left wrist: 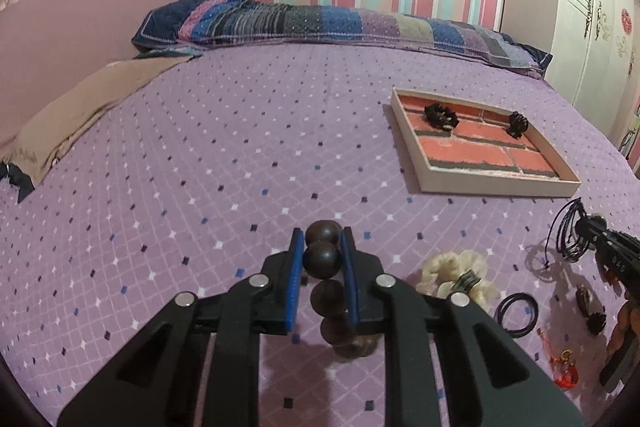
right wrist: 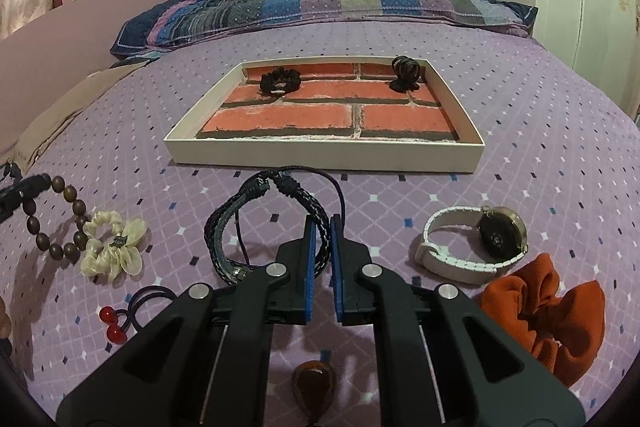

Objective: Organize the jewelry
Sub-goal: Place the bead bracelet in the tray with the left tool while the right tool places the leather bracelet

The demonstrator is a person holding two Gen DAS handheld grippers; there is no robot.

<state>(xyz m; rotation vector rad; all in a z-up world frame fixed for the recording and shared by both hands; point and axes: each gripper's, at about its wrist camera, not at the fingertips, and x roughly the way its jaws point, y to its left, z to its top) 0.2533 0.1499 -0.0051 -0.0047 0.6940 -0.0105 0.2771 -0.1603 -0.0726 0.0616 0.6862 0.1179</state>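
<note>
Beads (left wrist: 322,259) sat clamped between the blue pads of the left gripper (left wrist: 322,247), the rest of the dark strand drooping behind the fingertips toward the purple bedspread (left wrist: 240,147). The right gripper (right wrist: 321,231) had its fingers pinched together on a braided bracelet (right wrist: 240,223), whose loop hung out to the left of them. Both tools pointed forward and downward at the bed. The tray (right wrist: 320,159), brick-patterned inside, lay just beyond the right gripper and, in the left view, well off to the right; two dark pieces already rested along its far edge.

To do this step well, I judged each piece should be lifted until its hanging part cleared the tray wall, carried over a bare brick patch, and lowered before letting go, so nothing snagged or landed on the pieces inside. A watch (right wrist: 476,247), cream scrunchie (right wrist: 112,247), orange scrunchie (right wrist: 548,307), cherry tie (right wrist: 116,323) and amber pendant (right wrist: 314,387) still lay on the bedspread.
</note>
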